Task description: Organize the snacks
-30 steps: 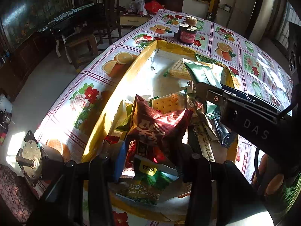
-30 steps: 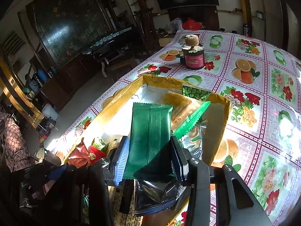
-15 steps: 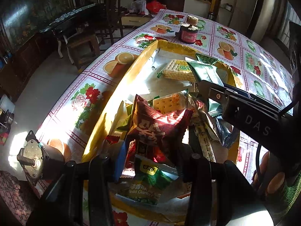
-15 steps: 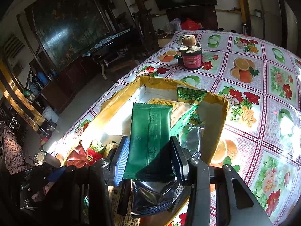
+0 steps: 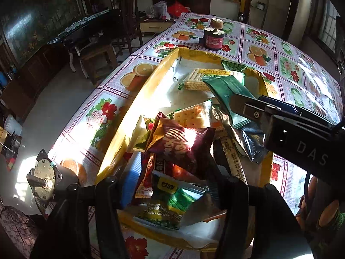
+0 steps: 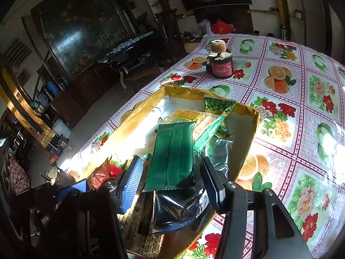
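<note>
The left gripper (image 5: 172, 172) has just been opening — its jaws stand apart, released, with the maroon snack packet (image 5: 183, 142) lying between them and clear of both pads. That packet slants away from the gripper, its long axis running ahead and slightly leftward over the heap in the yellow box (image 5: 138, 99).

The right gripper (image 6: 170, 179) has likewise been opening; the green wafer packet (image 6: 172, 155) sits between its spread jaws, no longer pinched, its near end resting on a silver pouch (image 6: 176, 207). Its long axis points straight ahead, toward the far wall of the box and the dark jar (image 6: 221, 64) beyond.
</note>
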A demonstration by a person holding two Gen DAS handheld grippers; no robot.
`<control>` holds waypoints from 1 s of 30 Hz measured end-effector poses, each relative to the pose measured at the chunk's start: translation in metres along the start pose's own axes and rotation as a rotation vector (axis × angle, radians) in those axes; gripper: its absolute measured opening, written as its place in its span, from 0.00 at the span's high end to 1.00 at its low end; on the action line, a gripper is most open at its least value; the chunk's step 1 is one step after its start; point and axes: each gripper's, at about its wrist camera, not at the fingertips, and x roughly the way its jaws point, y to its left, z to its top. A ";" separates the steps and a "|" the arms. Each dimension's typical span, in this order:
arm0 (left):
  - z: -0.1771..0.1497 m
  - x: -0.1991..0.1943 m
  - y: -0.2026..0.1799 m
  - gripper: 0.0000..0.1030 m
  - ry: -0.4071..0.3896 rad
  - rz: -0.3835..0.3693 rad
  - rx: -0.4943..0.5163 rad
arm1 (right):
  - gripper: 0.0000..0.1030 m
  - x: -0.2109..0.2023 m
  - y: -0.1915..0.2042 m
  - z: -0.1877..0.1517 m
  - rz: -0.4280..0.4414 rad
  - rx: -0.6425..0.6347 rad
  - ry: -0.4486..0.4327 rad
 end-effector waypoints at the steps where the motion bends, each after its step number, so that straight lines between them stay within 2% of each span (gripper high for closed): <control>1: -0.002 -0.002 -0.001 0.29 -0.002 -0.011 0.005 | 0.45 -0.003 0.001 -0.001 0.004 -0.008 -0.002; 8: -0.023 -0.035 -0.016 0.14 -0.076 -0.056 0.075 | 0.29 -0.039 -0.004 -0.016 0.014 -0.089 -0.041; 11: -0.034 -0.049 -0.020 0.12 -0.101 -0.079 0.100 | 0.27 -0.052 -0.009 -0.025 0.008 -0.145 -0.026; 14: -0.048 -0.059 -0.022 0.08 -0.112 -0.090 0.132 | 0.25 -0.063 -0.011 -0.037 0.045 -0.220 0.001; 19: -0.067 -0.062 -0.020 0.05 -0.079 -0.091 0.156 | 0.24 -0.073 -0.015 -0.056 0.022 -0.330 0.039; 30: -0.096 -0.072 -0.012 0.03 -0.067 -0.040 0.183 | 0.24 -0.081 -0.002 -0.090 0.029 -0.537 0.073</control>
